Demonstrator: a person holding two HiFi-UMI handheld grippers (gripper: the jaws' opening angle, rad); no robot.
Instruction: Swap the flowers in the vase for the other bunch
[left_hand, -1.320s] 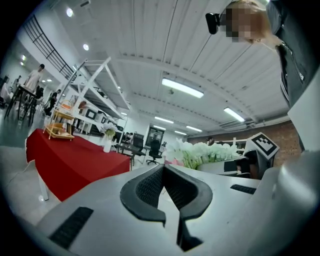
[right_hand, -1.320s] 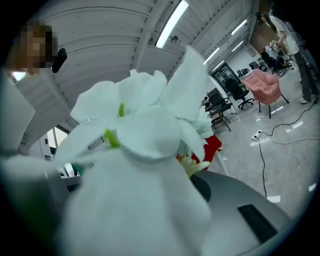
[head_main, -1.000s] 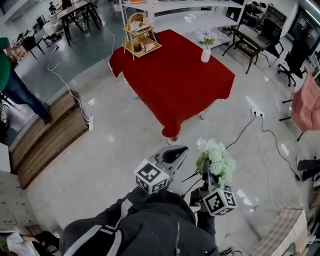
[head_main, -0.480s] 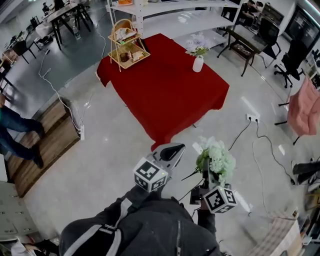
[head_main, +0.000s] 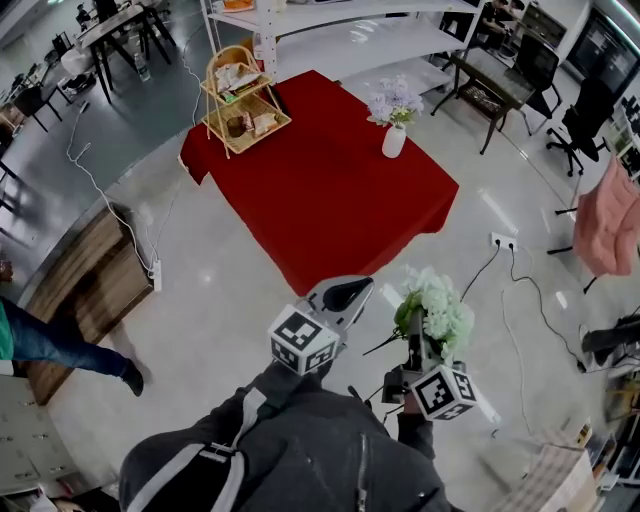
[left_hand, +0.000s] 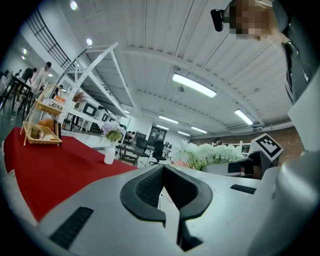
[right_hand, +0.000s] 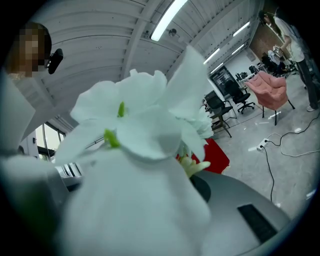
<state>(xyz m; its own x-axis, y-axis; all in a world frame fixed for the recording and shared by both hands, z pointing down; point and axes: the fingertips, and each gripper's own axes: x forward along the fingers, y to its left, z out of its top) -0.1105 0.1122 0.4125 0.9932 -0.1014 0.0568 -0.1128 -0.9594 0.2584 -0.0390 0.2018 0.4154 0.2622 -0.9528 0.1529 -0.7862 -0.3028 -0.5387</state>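
A white vase (head_main: 394, 141) with pale purple flowers (head_main: 393, 100) stands near the far right edge of the red-clothed table (head_main: 320, 190); in the left gripper view the vase (left_hand: 109, 155) shows small and far off. My right gripper (head_main: 414, 338) is shut on the stems of a white and green bunch of flowers (head_main: 436, 309), whose petals (right_hand: 145, 125) fill the right gripper view and hide the jaws. My left gripper (head_main: 345, 296) is shut and empty, held over the floor short of the table's near corner; its pads (left_hand: 172, 192) meet.
A tiered wooden basket stand (head_main: 240, 95) with food sits on the table's far left. White shelving (head_main: 330, 30) stands behind the table. Chairs (head_main: 590, 110), a pink draped seat (head_main: 612, 215), floor cables (head_main: 520, 290), a wooden platform (head_main: 85, 290) and a walking person (head_main: 60, 340) surround the open floor.
The table and vase have come closer and lower in the head view as both grippers moved toward them. The person at the left has walked down the frame.
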